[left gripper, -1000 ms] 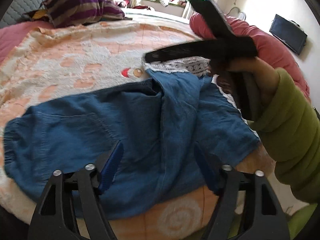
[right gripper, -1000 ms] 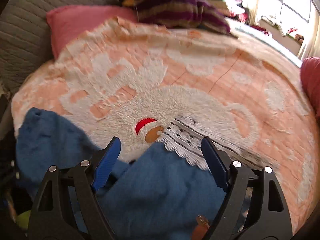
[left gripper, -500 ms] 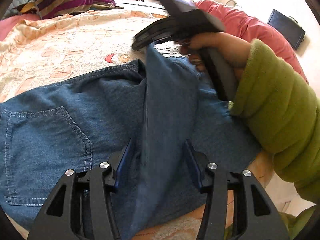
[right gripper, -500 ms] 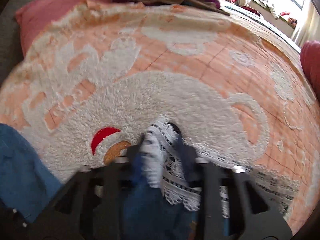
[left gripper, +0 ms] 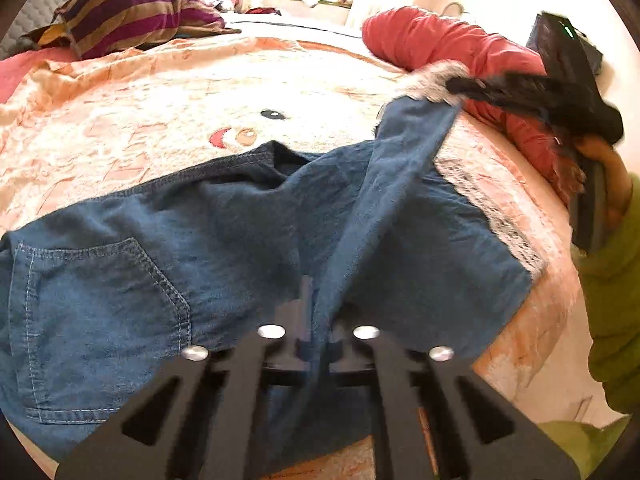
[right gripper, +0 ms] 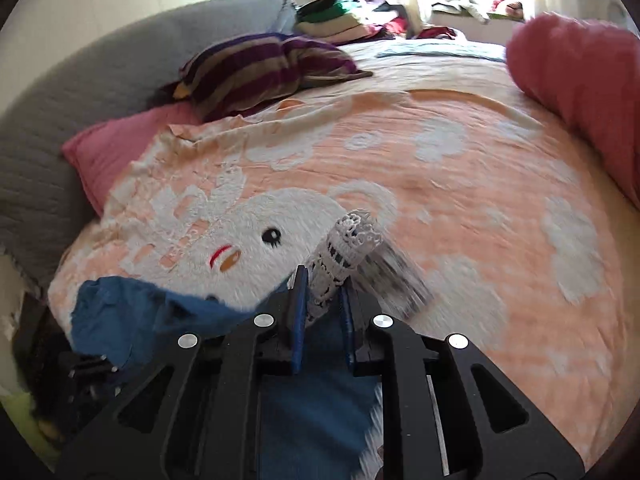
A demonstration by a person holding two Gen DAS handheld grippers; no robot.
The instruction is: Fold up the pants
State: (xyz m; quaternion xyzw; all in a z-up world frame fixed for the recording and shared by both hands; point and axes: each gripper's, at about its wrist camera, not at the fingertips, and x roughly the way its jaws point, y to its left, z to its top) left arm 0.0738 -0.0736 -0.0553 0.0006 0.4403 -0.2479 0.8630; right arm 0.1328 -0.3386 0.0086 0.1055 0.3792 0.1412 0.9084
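Blue denim pants [left gripper: 224, 248] with white lace hems lie across the near edge of the bed, back pocket at the left. My left gripper [left gripper: 318, 320] is shut on a raised ridge of the pants' fabric at its near edge. My right gripper [right gripper: 322, 300] is shut on the lace hem [right gripper: 344, 248] of one leg; in the left wrist view it [left gripper: 460, 88] holds that leg lifted and stretched up to the right. The other leg's lace hem [left gripper: 492, 216] lies flat on the bed.
The bed has a peach blanket [right gripper: 460, 168] with a white cartoon face. A striped pillow [right gripper: 264, 68], a pink pillow [right gripper: 116, 152] and a grey headboard cushion [right gripper: 80, 92] are at the far left. A red bolster [left gripper: 452, 44] lies along the right.
Both grippers have closed on the pants. The right gripper has lifted the lace hem up and to the right, stretching that leg taut between the two grippers.
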